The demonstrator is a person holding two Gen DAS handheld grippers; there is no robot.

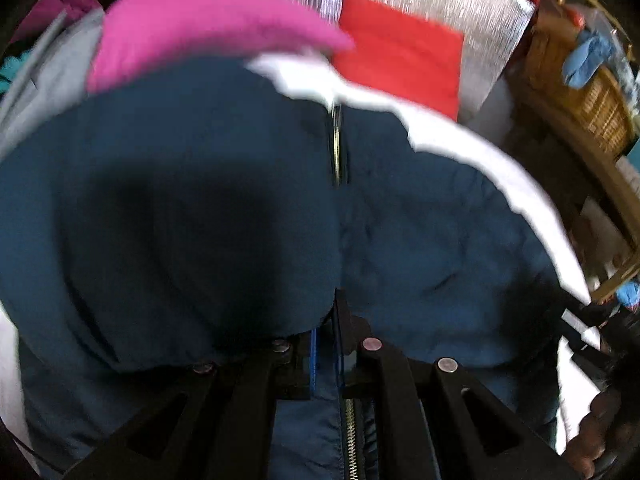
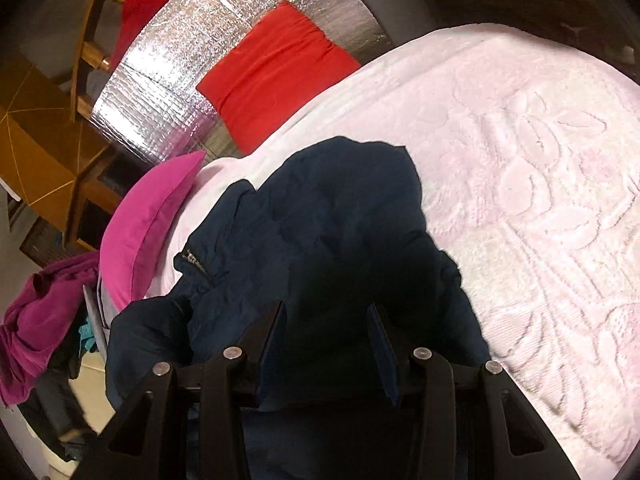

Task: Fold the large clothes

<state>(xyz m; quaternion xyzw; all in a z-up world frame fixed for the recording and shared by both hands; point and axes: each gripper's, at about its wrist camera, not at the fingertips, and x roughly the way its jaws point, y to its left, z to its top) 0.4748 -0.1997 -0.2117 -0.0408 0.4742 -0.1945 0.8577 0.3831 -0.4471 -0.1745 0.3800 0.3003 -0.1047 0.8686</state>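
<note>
A navy padded jacket [image 1: 420, 220] with a metal zipper [image 1: 337, 148] fills the left wrist view, which is motion-blurred. My left gripper [image 1: 326, 350] is shut on the jacket beside the zipper, and the cloth billows over its fingertips and hides them. In the right wrist view the jacket [image 2: 320, 220] lies bunched on the white bedspread [image 2: 540, 160]. My right gripper [image 2: 326, 320] holds a thick dark fold of it between its fingers [image 2: 276, 332], which stand partly apart. A hand shows at the lower right edge of the left wrist view.
A pink pillow [image 2: 144, 224] and a red pillow [image 2: 276, 76] lie at the head of the bed against a silver foil panel [image 2: 168, 68]. A magenta garment [image 2: 36, 320] is heaped at the left. A wicker shelf [image 1: 592, 96] stands at the right.
</note>
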